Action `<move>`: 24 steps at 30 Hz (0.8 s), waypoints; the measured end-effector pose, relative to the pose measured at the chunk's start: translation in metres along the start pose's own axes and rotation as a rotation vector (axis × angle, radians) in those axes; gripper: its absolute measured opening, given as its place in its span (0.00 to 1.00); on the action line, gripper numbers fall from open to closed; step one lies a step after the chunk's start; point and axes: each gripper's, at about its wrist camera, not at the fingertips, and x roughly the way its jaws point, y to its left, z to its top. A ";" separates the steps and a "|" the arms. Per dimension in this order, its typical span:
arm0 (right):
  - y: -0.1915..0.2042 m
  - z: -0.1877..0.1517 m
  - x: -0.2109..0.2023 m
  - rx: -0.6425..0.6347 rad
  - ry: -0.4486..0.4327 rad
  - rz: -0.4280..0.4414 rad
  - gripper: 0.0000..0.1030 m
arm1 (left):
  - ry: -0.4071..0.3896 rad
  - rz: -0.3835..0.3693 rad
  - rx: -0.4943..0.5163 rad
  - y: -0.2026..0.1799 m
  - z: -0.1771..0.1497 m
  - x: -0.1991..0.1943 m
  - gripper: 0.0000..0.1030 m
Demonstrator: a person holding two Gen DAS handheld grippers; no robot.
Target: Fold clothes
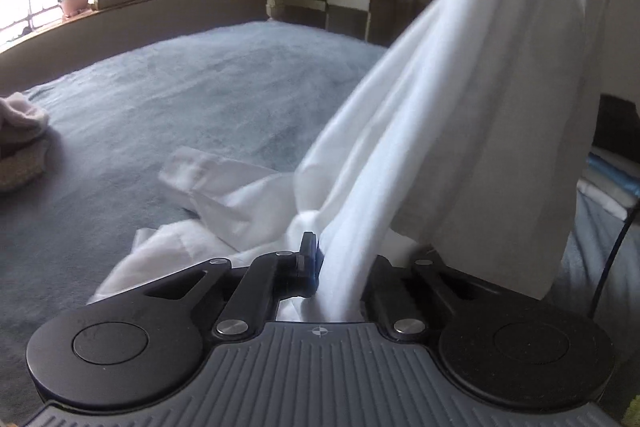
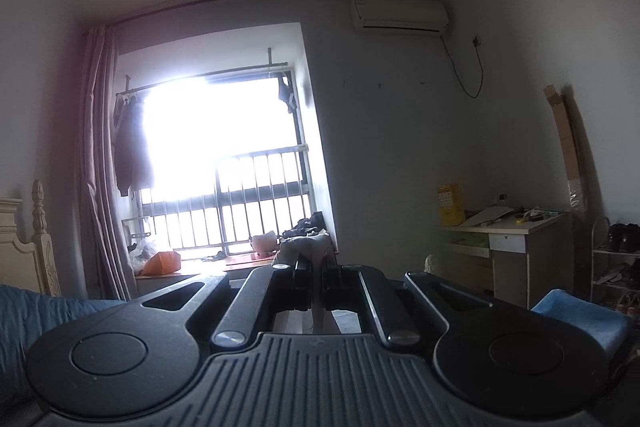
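Note:
A white shirt [image 1: 460, 107] hangs stretched from the upper right down into my left gripper [image 1: 332, 267], which is shut on a bunched fold of it. Only the left fingertip [image 1: 308, 251] shows; cloth covers the other. The shirt's lower part, with a cuffed sleeve [image 1: 208, 183], lies crumpled on the grey-blue bed cover [image 1: 180, 87]. In the right wrist view my right gripper [image 2: 318, 279] points level towards the window and is shut on a narrow pale strip of the shirt [image 2: 310, 247], which pokes out above the fingertips. The rest of the shirt is out of that view.
A pinkish cloth heap [image 1: 20, 131] sits at the bed's left edge. Folded items [image 1: 612, 179] are stacked at the right. A desk [image 2: 508, 247], a shoe rack [image 2: 616, 259] and a carved headboard [image 2: 24, 247] stand around the bed. A blue cloth [image 2: 580, 319] lies at lower right.

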 end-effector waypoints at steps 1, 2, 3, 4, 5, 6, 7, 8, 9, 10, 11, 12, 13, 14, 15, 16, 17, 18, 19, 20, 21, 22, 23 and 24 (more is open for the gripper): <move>-0.002 0.002 -0.002 0.003 -0.011 -0.007 0.03 | -0.048 0.016 -0.008 0.008 0.007 -0.018 0.02; -0.004 0.004 -0.004 0.009 -0.023 -0.011 0.03 | -0.099 0.032 -0.016 0.017 0.014 -0.037 0.02; -0.006 0.007 -0.006 0.015 -0.035 -0.015 0.03 | -0.155 0.044 -0.030 0.025 0.023 -0.059 0.02; -0.007 0.010 -0.008 0.024 -0.049 -0.015 0.03 | -0.212 0.054 -0.047 0.032 0.032 -0.082 0.02; -0.009 0.014 -0.010 0.037 -0.065 -0.011 0.03 | -0.270 0.064 -0.063 0.040 0.042 -0.104 0.02; -0.009 0.019 -0.012 0.051 -0.086 -0.002 0.03 | -0.324 0.070 -0.079 0.046 0.052 -0.127 0.02; -0.009 0.025 -0.014 0.066 -0.110 0.010 0.03 | -0.375 0.069 -0.090 0.049 0.061 -0.148 0.02; -0.008 0.031 -0.019 0.067 -0.145 0.022 0.03 | -0.425 0.066 -0.100 0.050 0.070 -0.168 0.02; -0.006 0.038 -0.024 0.061 -0.186 0.034 0.03 | -0.472 0.061 -0.104 0.050 0.076 -0.186 0.02; -0.005 0.045 -0.029 0.056 -0.227 0.047 0.03 | -0.517 0.055 -0.105 0.049 0.082 -0.204 0.02; -0.003 0.052 -0.035 0.051 -0.263 0.058 0.03 | -0.563 0.049 -0.106 0.048 0.089 -0.221 0.02; -0.001 0.059 -0.041 0.047 -0.295 0.067 0.03 | -0.608 0.037 -0.102 0.045 0.095 -0.236 0.02; 0.000 0.066 -0.047 0.042 -0.327 0.077 0.03 | -0.652 0.022 -0.096 0.041 0.101 -0.250 0.02; 0.002 0.074 -0.053 0.038 -0.359 0.087 0.03 | -0.688 0.010 -0.089 0.037 0.106 -0.262 0.02; 0.004 0.081 -0.059 0.034 -0.391 0.096 0.03 | -0.720 0.000 -0.082 0.034 0.111 -0.273 0.02; 0.005 0.089 -0.065 0.030 -0.423 0.106 0.03 | -0.744 -0.013 -0.077 0.030 0.115 -0.282 0.02; 0.006 0.095 -0.071 0.028 -0.448 0.114 0.03 | -0.764 -0.026 -0.073 0.027 0.119 -0.291 0.02; 0.007 0.101 -0.076 0.029 -0.467 0.121 0.03 | -0.781 -0.046 -0.072 0.024 0.123 -0.297 0.02; 0.008 0.107 -0.081 0.029 -0.487 0.128 0.03 | -0.797 -0.069 -0.073 0.021 0.127 -0.302 0.02; 0.008 0.113 -0.087 0.029 -0.507 0.135 0.03 | -0.810 -0.084 -0.071 0.019 0.130 -0.307 0.02; 0.009 0.118 -0.092 0.029 -0.526 0.142 0.03 | -0.823 -0.096 -0.069 0.016 0.134 -0.311 0.02; 0.010 0.124 -0.097 0.029 -0.546 0.149 0.03 | -0.835 -0.104 -0.062 0.013 0.136 -0.316 0.02; 0.010 0.129 -0.103 0.030 -0.563 0.155 0.03 | -0.847 -0.111 -0.053 0.010 0.138 -0.321 0.02; 0.010 0.133 -0.108 0.031 -0.578 0.160 0.03 | -0.859 -0.122 -0.046 0.008 0.139 -0.324 0.02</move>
